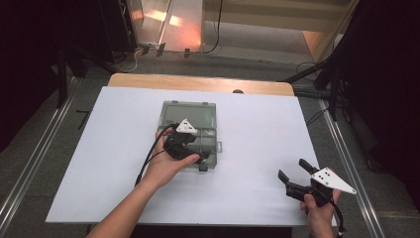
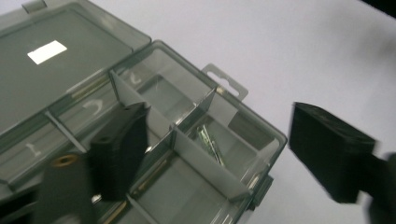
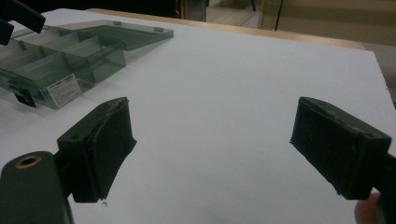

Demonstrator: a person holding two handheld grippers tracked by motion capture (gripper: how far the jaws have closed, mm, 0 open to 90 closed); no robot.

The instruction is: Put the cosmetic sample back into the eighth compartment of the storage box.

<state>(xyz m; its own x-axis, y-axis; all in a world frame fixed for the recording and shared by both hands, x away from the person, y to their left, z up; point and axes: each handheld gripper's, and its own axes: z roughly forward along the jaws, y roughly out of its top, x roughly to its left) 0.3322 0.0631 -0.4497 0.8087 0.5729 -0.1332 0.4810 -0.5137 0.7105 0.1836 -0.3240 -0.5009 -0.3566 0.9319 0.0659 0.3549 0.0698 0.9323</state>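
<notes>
A smoky grey see-through compartment box (image 1: 190, 111) lies in the middle of the white board, its lid folded flat to the far side. My left gripper (image 1: 198, 148) hovers over the box's near compartments, open, with nothing between its pads. In the left gripper view its jaws (image 2: 215, 116) straddle the box (image 2: 187, 84), and thin metal pins (image 2: 210, 142) lie in one compartment. My right gripper (image 1: 292, 168) is held at the board's near right corner, open and empty. In the right gripper view its jaws (image 3: 212, 109) frame bare white board, with the box (image 3: 70, 51) far off at upper left.
The white board (image 1: 257, 129) covers a wooden table whose far edge (image 1: 198, 82) shows beyond it. Metal rails (image 1: 29, 163) run along the floor on both sides. A white label (image 3: 63, 91) is stuck on the box's front wall.
</notes>
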